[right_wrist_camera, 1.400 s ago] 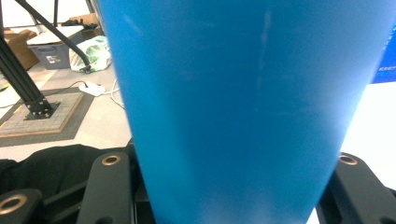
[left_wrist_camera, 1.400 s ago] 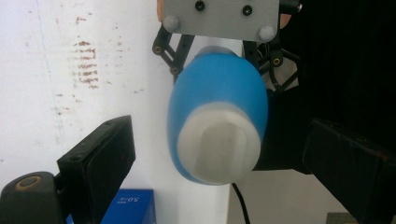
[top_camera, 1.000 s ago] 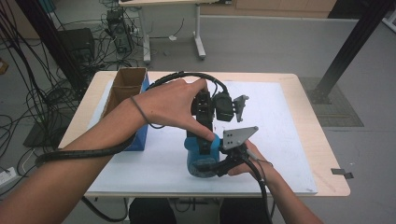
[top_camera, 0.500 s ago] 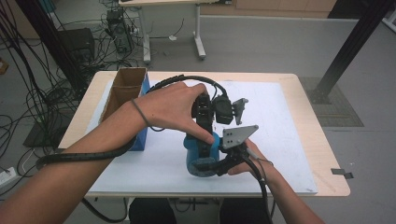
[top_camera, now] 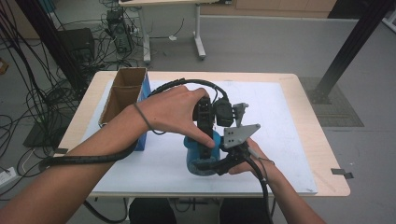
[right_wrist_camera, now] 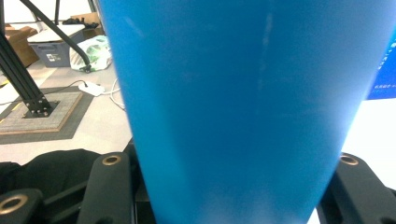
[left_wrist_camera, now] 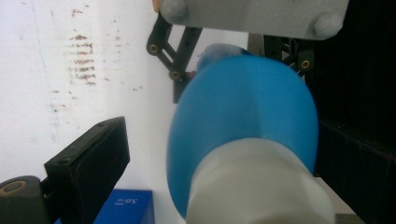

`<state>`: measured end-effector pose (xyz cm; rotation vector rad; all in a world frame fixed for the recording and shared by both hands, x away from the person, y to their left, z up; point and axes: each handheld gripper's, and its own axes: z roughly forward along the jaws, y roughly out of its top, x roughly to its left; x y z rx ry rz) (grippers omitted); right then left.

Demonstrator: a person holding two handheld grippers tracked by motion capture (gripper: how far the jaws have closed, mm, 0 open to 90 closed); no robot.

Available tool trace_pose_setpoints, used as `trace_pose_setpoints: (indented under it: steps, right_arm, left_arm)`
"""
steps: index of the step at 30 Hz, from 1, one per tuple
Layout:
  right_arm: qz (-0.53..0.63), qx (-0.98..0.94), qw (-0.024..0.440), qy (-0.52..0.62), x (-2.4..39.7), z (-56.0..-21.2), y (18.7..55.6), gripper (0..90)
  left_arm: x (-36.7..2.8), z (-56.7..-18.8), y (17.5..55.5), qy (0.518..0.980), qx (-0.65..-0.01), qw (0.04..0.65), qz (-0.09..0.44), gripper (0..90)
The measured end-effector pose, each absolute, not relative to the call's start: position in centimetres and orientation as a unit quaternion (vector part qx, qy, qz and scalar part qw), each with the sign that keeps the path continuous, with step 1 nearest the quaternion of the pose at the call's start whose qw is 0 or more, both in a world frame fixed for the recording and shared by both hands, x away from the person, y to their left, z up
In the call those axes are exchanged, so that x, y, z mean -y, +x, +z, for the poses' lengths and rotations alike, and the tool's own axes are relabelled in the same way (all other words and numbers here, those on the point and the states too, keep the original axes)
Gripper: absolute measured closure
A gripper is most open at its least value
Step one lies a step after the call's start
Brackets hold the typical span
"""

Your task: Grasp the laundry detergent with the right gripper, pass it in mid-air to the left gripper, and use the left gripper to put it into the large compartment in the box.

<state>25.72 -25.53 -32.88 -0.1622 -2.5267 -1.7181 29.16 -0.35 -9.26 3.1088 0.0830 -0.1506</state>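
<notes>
The light wooden table (top_camera: 322,154) carried a white rectangular mat (top_camera: 275,121) over most of its top. An open brown cardboard box (top_camera: 122,93) stood at the mat's far left edge, with a dark blue rectangular carton (top_camera: 143,140) just beside it on the near side.

The blue plastic bottle with a white screw cap (top_camera: 195,161) stood upright on the mat near the table's near edge, between the two hands. In the left gripper view the bottle (left_wrist_camera: 247,126) appeared from above, with its cap nearest the camera. In the right gripper view the bottle's blue wall (right_wrist_camera: 243,107) rose directly between the two black jaws.

The right gripper (top_camera: 219,164) approached level from the person's side and was clamped on the lower body of the bottle, one jaw pressing each side.

The left gripper (top_camera: 204,140) pointed downward over the top of the bottle. Its jaws had just been opening and stood apart, with the bottle's cap and shoulder between them. The jaw seen at lower left in the left gripper view stood clear of the bottle, with white mat visible in the gap.
</notes>
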Motion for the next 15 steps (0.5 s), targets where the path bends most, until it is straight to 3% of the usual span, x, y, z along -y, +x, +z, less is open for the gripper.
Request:
trace_pose_setpoints:
  steps: [15]
  right_arm:
    - [-0.564, 0.823, 0.037, -0.05, 25.55, -32.57, 25.67, 43.0]
  left_arm:
    - [0.5, -9.64, 29.28, 0.998, -0.023, 0.018, -0.059, 9.6]
